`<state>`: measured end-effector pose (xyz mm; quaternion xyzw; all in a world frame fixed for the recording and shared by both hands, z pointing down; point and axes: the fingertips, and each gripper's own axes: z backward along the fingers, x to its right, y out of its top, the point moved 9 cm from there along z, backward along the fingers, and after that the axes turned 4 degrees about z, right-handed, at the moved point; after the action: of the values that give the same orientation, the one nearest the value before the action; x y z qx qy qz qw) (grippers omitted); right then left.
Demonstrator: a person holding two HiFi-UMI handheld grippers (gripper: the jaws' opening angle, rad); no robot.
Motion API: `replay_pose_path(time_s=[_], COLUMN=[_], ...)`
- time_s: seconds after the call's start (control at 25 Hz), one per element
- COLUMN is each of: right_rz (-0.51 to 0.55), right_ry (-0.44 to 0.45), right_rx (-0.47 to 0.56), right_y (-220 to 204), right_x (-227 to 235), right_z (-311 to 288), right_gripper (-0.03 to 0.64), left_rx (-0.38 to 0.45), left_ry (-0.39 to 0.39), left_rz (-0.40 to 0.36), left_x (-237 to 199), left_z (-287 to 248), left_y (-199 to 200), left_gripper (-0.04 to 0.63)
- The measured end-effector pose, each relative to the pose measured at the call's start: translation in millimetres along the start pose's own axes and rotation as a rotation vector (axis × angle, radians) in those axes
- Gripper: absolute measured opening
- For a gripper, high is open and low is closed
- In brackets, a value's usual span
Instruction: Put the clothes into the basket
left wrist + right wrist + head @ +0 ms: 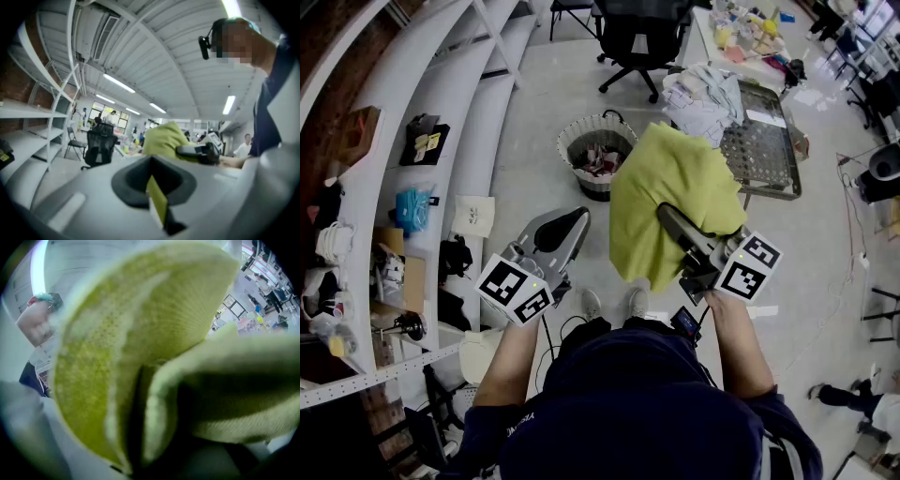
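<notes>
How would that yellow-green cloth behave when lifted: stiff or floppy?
Probably floppy: the yellow-green mesh-weave cloth drapes in folds over the right claw and hangs below it. Likely light, since one claw alone holds it up. Its textured weave suggests it won't slip out easily.

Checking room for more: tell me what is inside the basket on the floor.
The basket holds a few reddish and pale clothes. The green cloth hides part of its near side.
</notes>
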<state>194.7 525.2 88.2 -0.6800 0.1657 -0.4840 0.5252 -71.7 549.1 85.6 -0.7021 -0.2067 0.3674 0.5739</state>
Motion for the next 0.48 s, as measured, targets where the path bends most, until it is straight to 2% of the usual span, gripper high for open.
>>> replay_pose_path(time_s=[0.48], right_rz=[-0.026], right_ry=[0.026], right_rx=[-0.007], right_y=[7], right_x=[28], right_z=[13], right_gripper=[0.060], left_rx=[-0.003], left_ry=[0.041], left_rz=[0.006], left_x=[6], left_z=[-22], left_y=[-6], left_gripper=[0.003])
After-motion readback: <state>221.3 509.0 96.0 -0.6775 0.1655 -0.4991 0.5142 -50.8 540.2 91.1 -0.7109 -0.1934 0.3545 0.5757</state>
